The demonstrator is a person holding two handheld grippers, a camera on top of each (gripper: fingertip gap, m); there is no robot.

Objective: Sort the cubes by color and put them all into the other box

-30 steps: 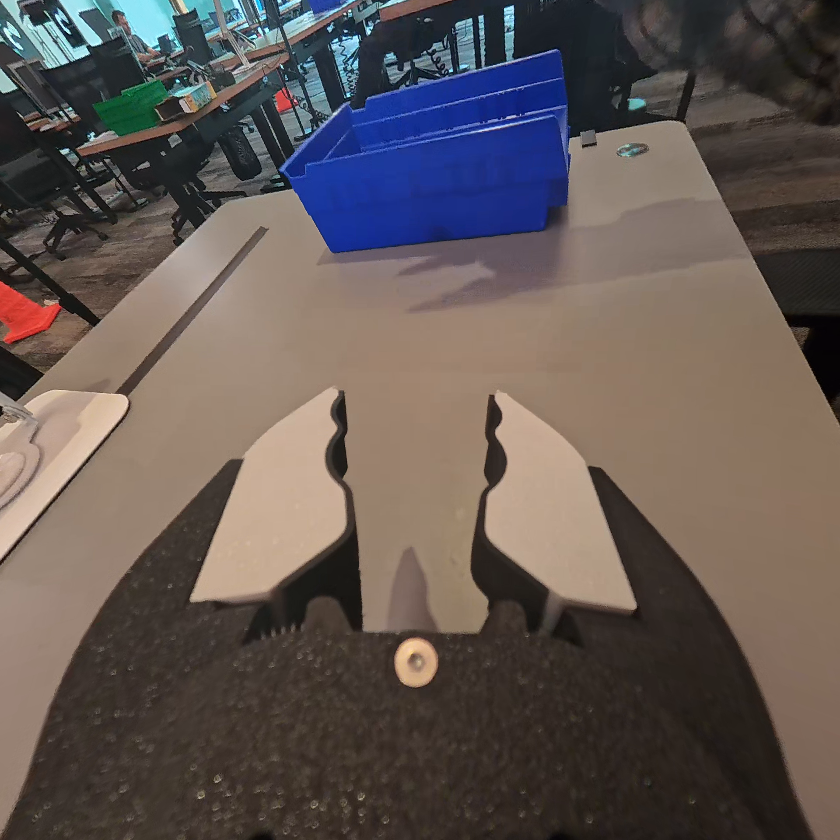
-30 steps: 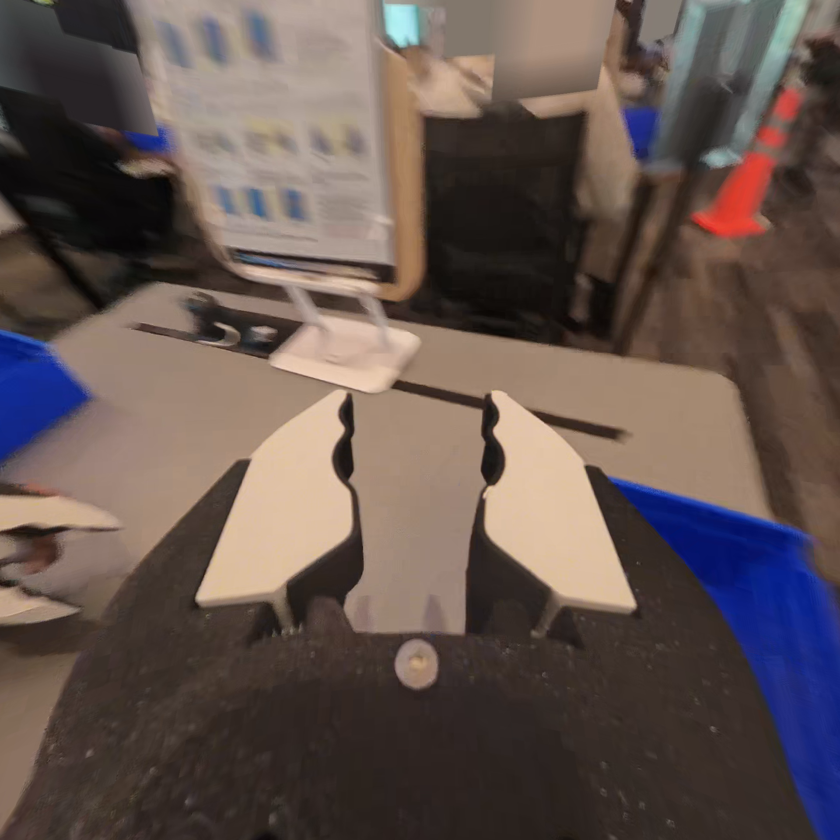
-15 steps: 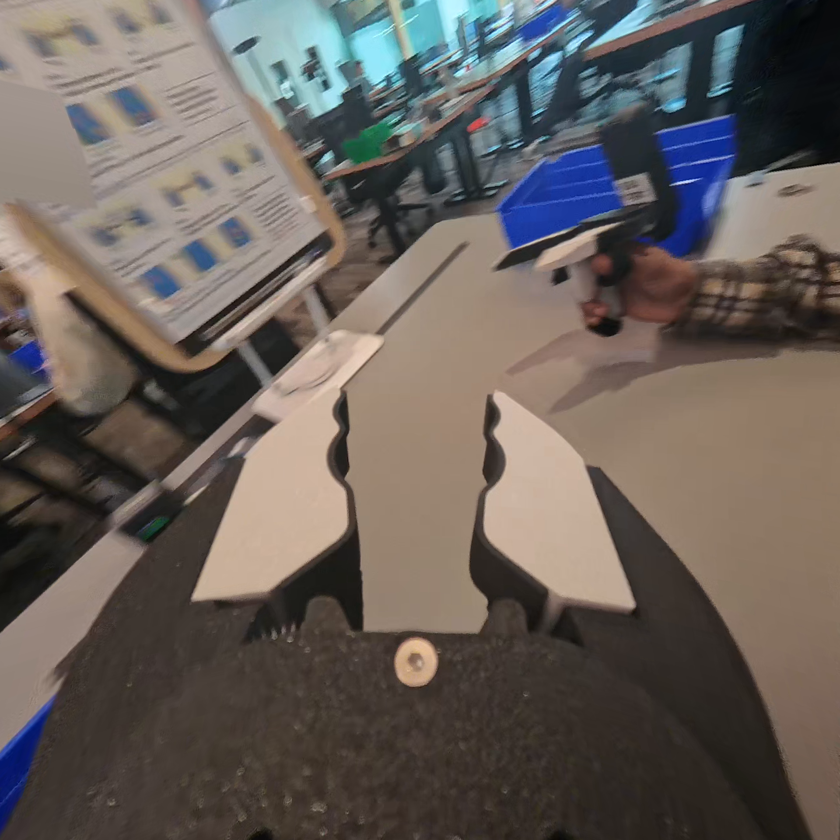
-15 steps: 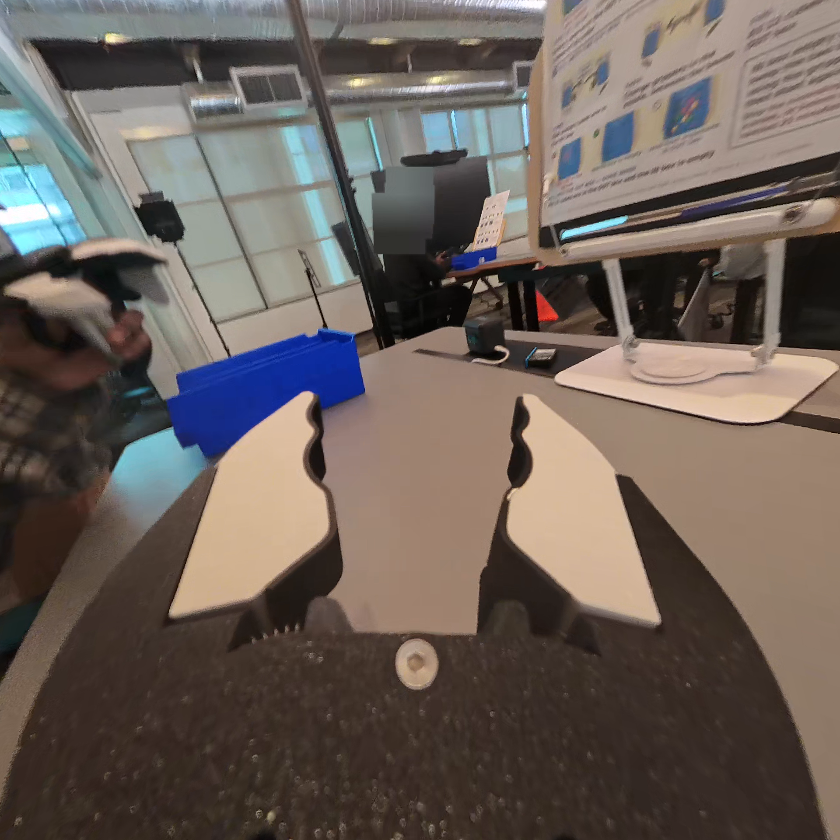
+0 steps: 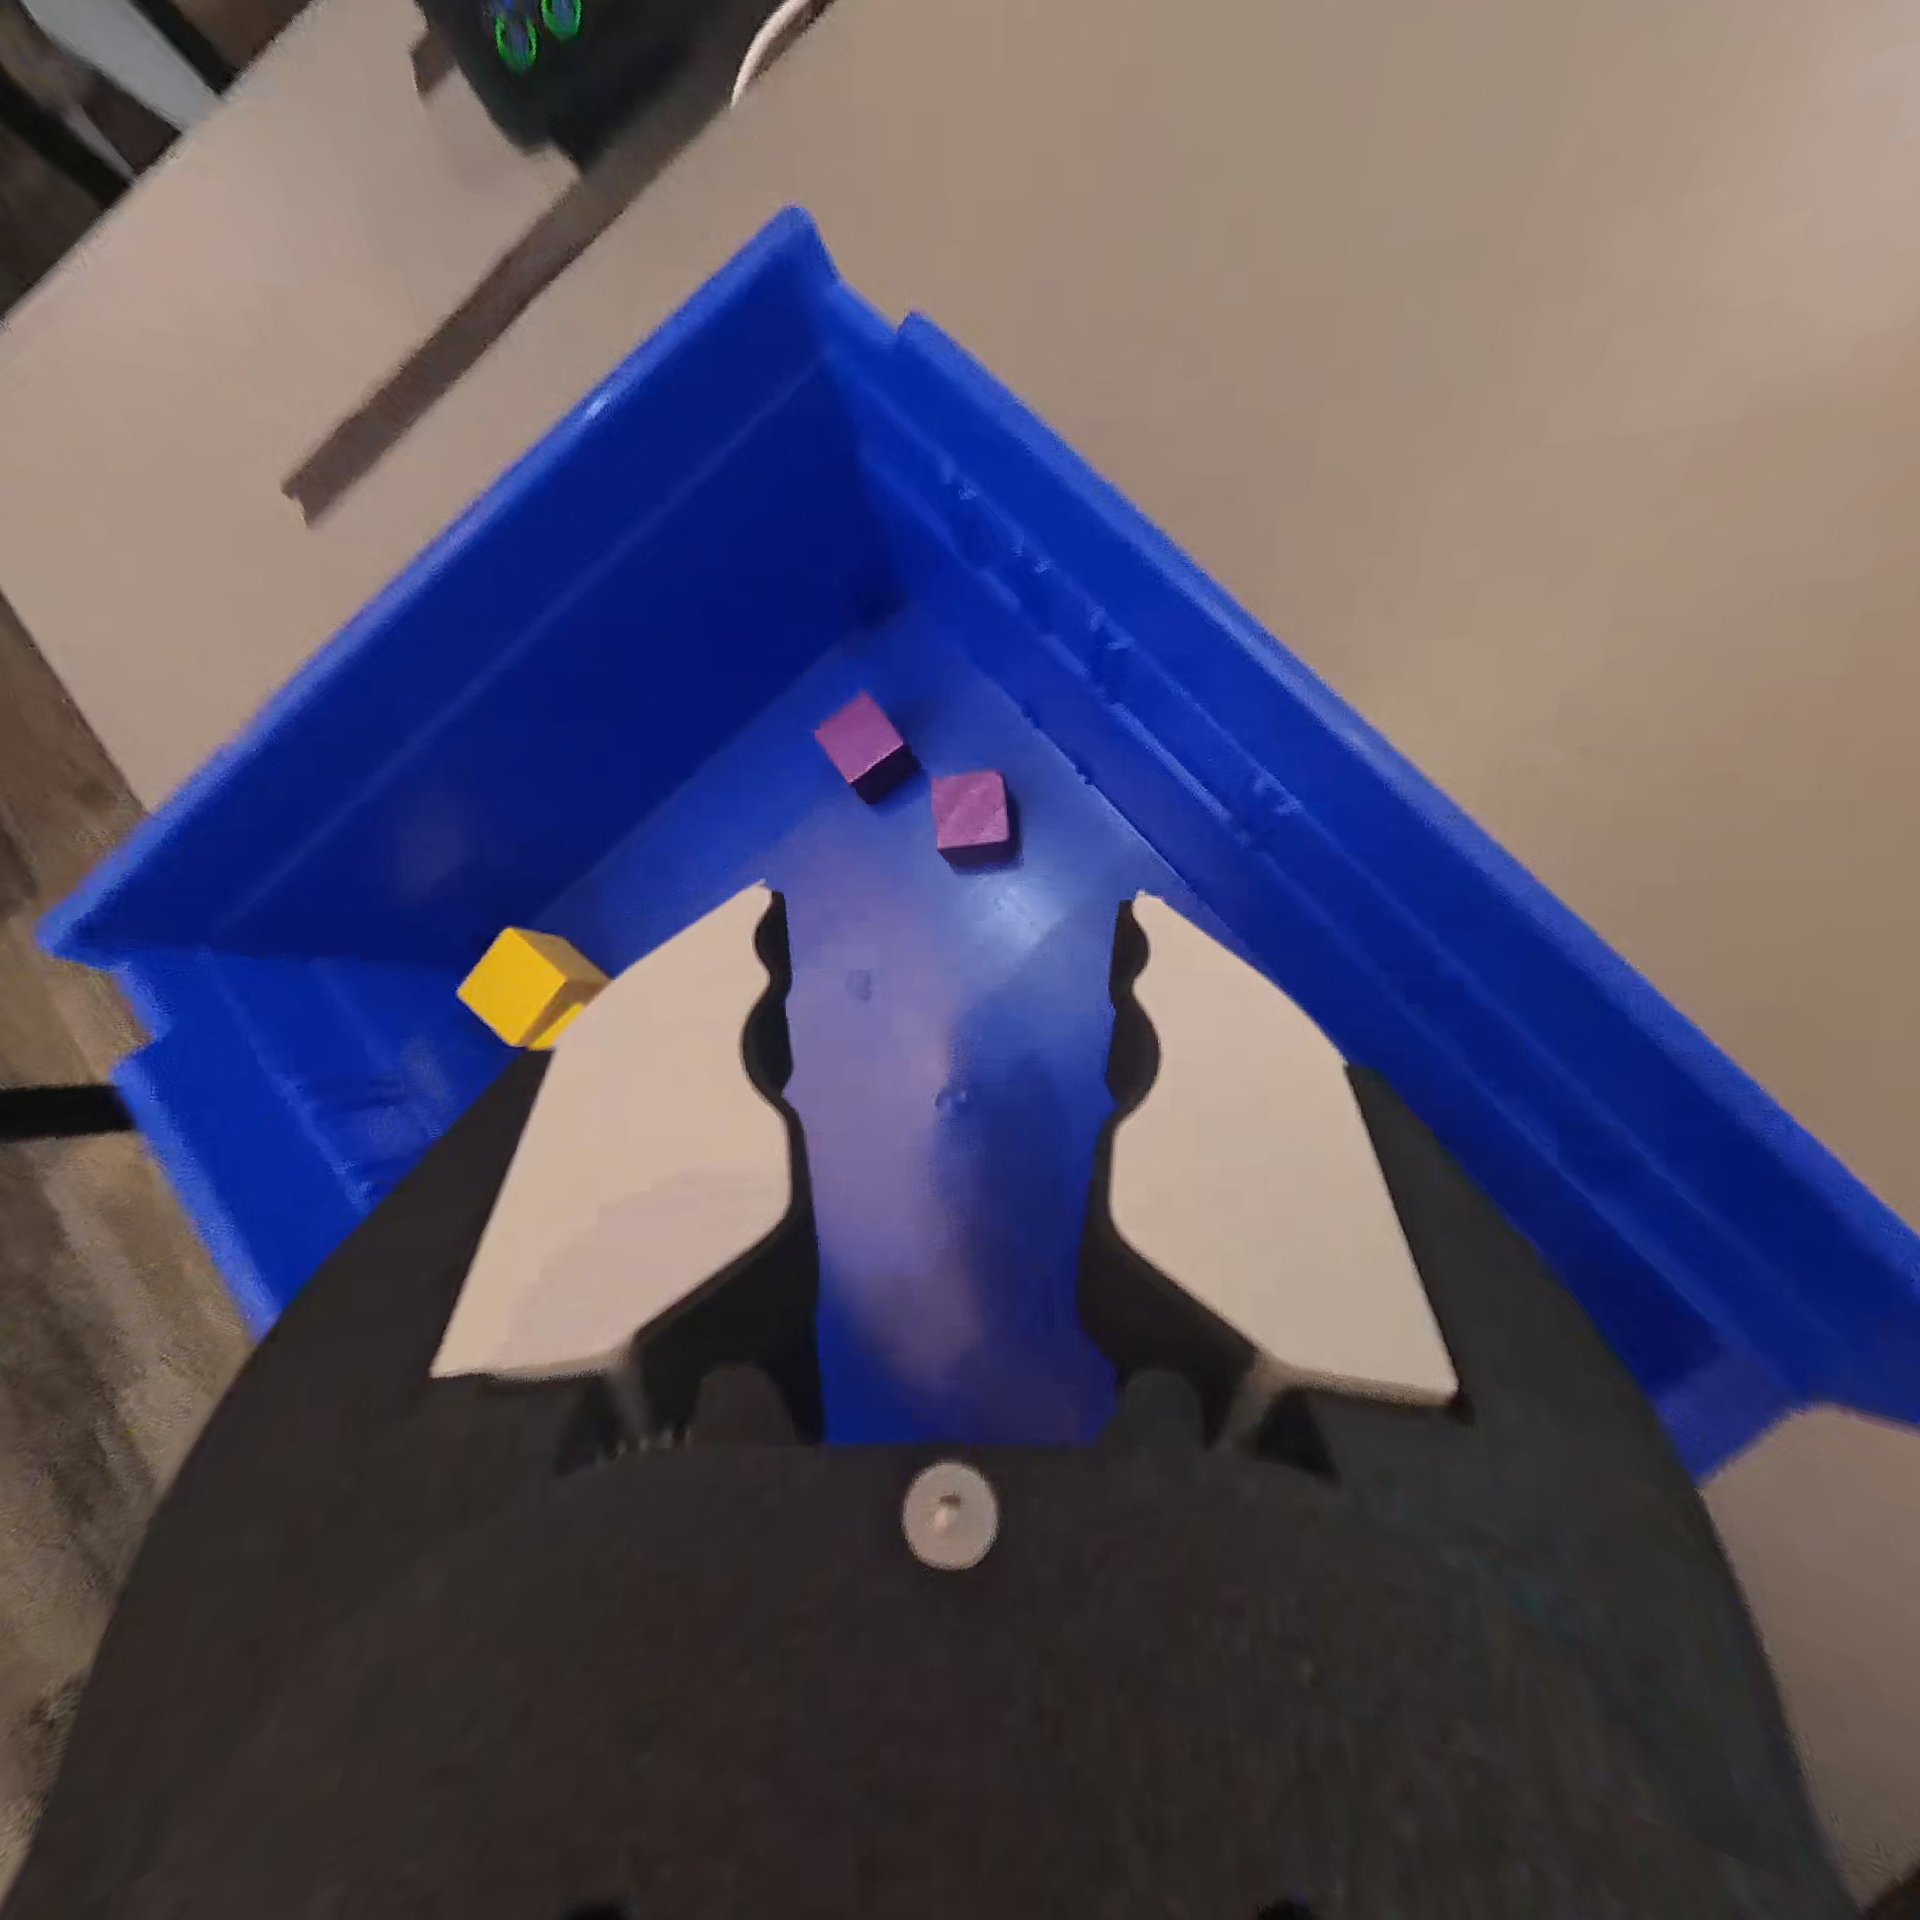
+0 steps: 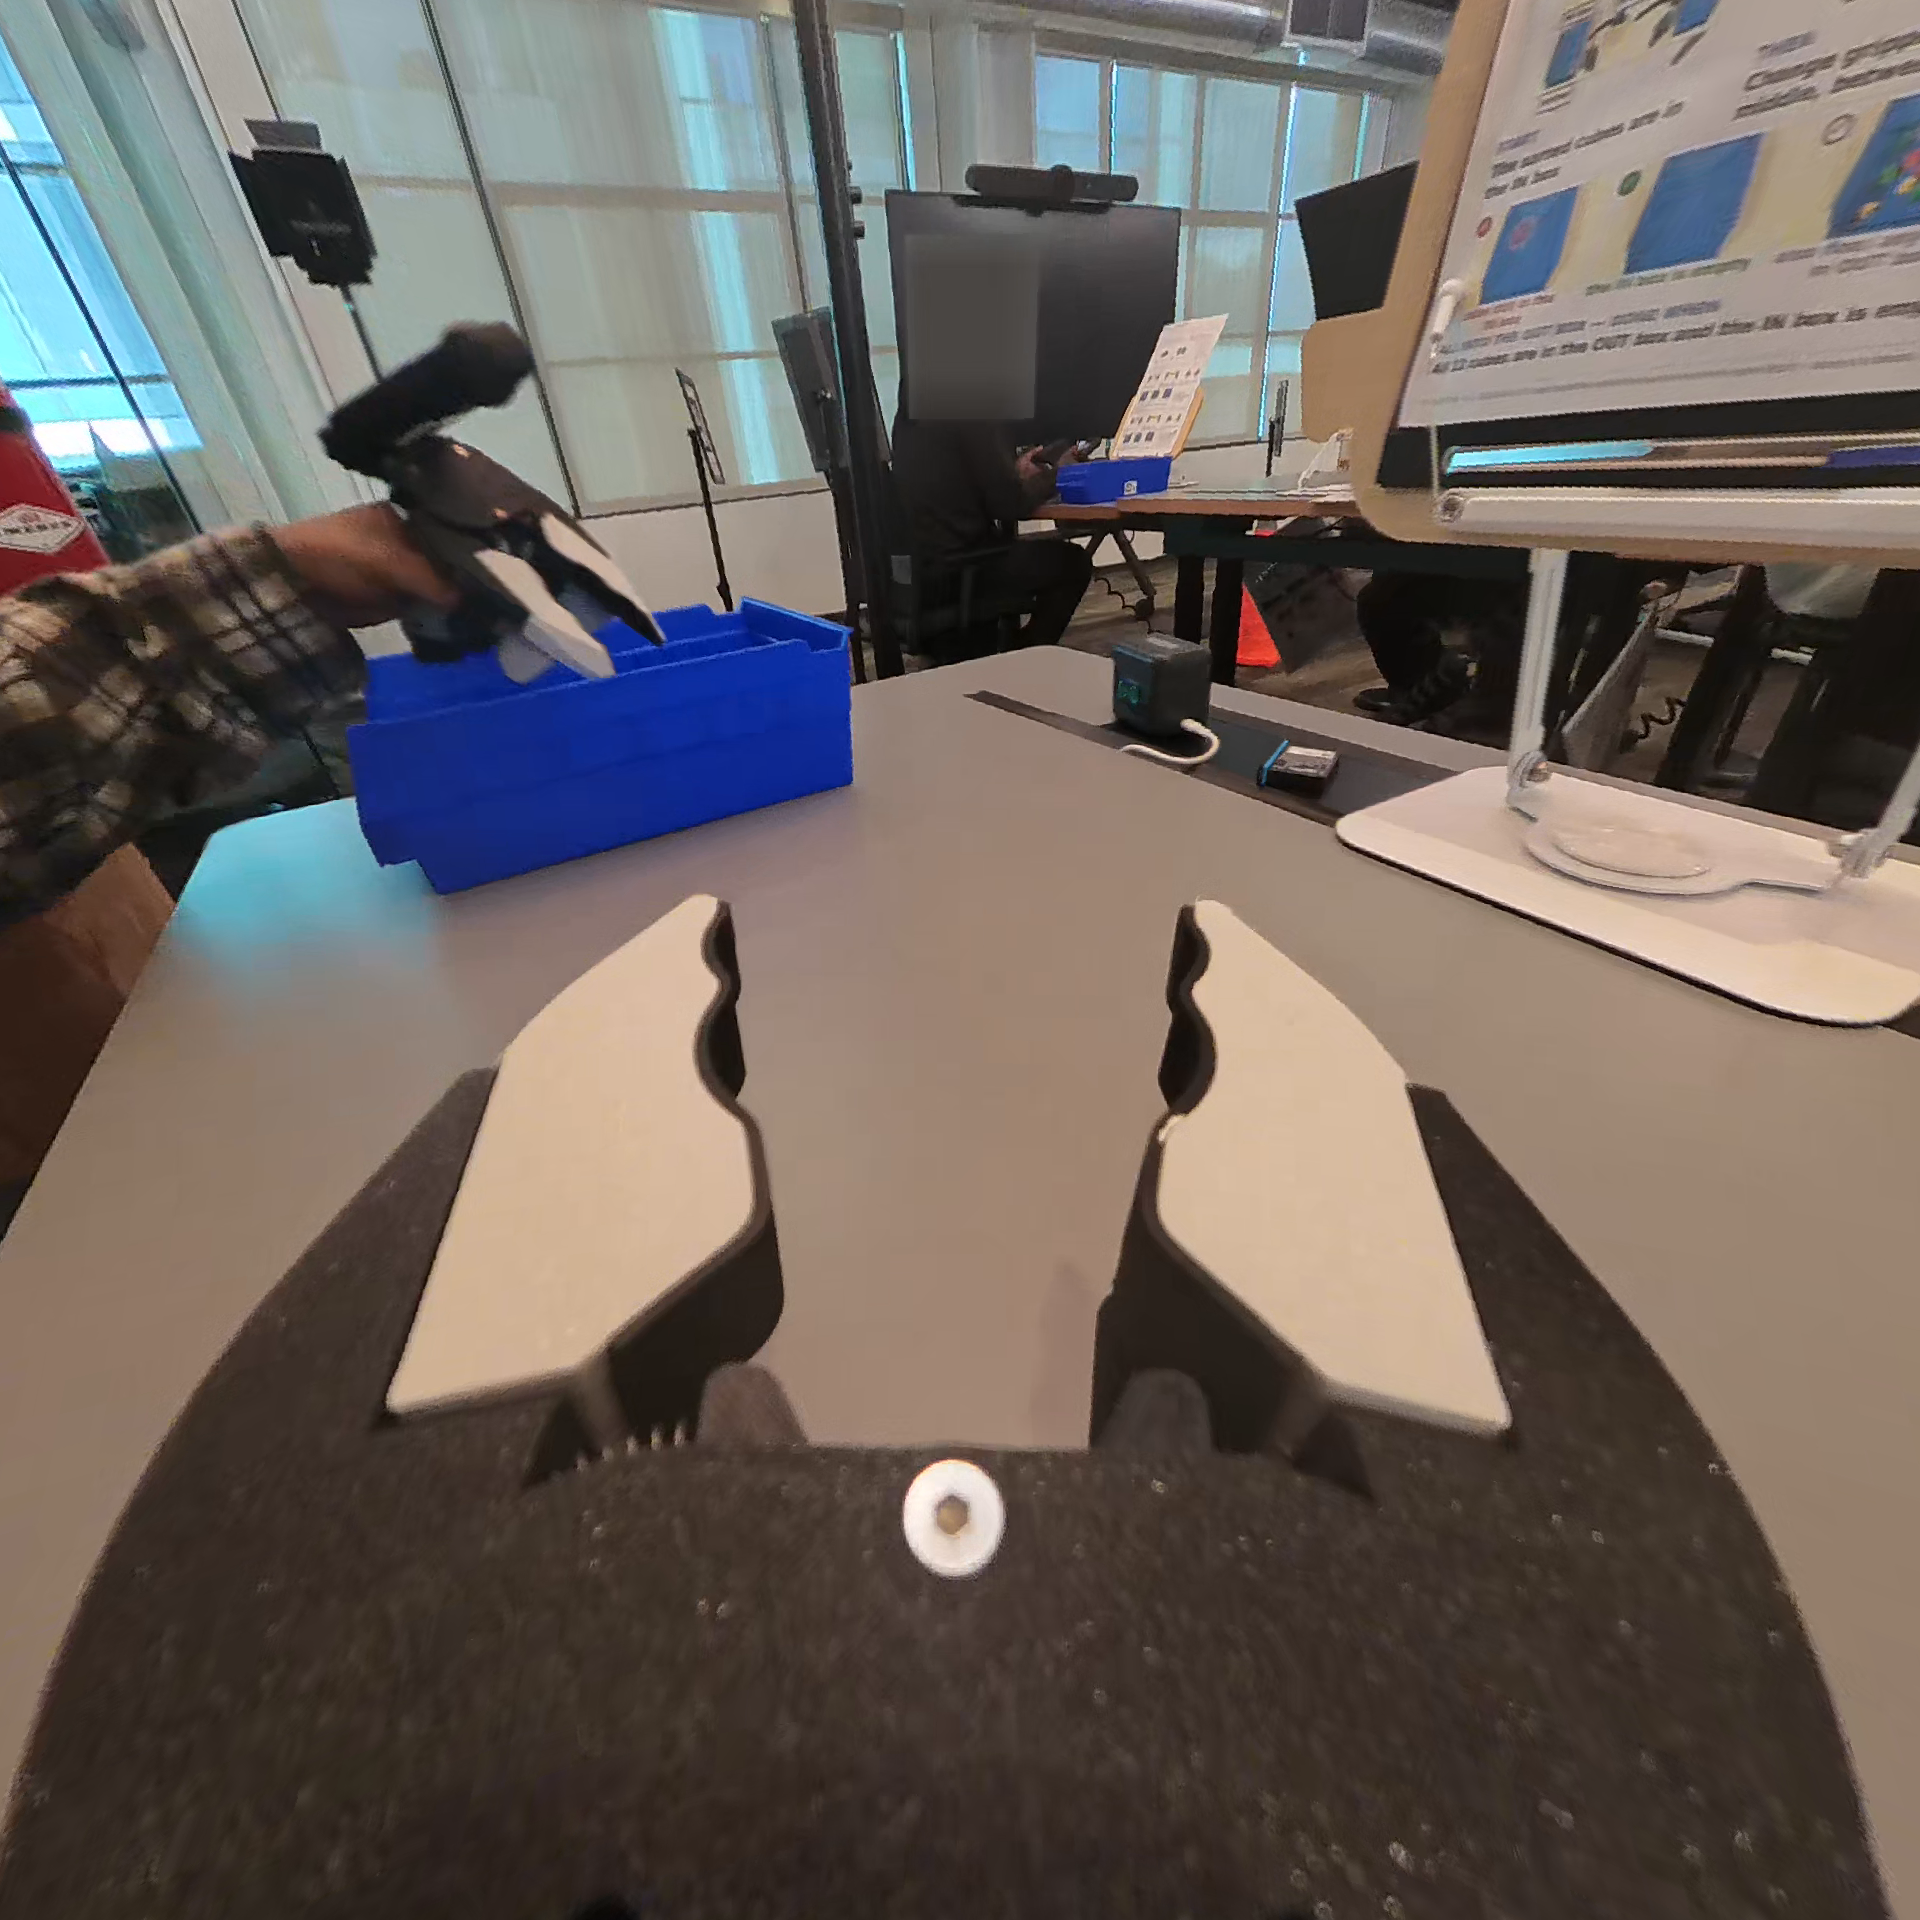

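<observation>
In the left wrist view my left gripper (image 5: 948, 904) is open and empty, pointing down into a blue box (image 5: 520, 665). Two purple cubes (image 5: 860, 740) (image 5: 970, 812) lie on the box floor just beyond the fingertips. A yellow cube (image 5: 528, 985) sits to the left, partly hidden by the left finger. In the right wrist view my right gripper (image 6: 954, 914) is open and empty above the grey table (image 6: 987, 831). The same view shows the left gripper (image 6: 582, 623), held by a hand in a plaid sleeve, over the blue box (image 6: 603, 738) at the table's far left.
A white stand (image 6: 1621, 873) holding an instruction board (image 6: 1683, 208) is at the right. A small black device (image 6: 1158, 686) with a white cable and a dark slot (image 6: 1226, 738) lie along the table's far side. A person (image 6: 966, 488) sits at a desk behind.
My left gripper has swung from facing across the table to pointing down into the blue box with cubes. My right gripper has opened a little wider and barely moved.
</observation>
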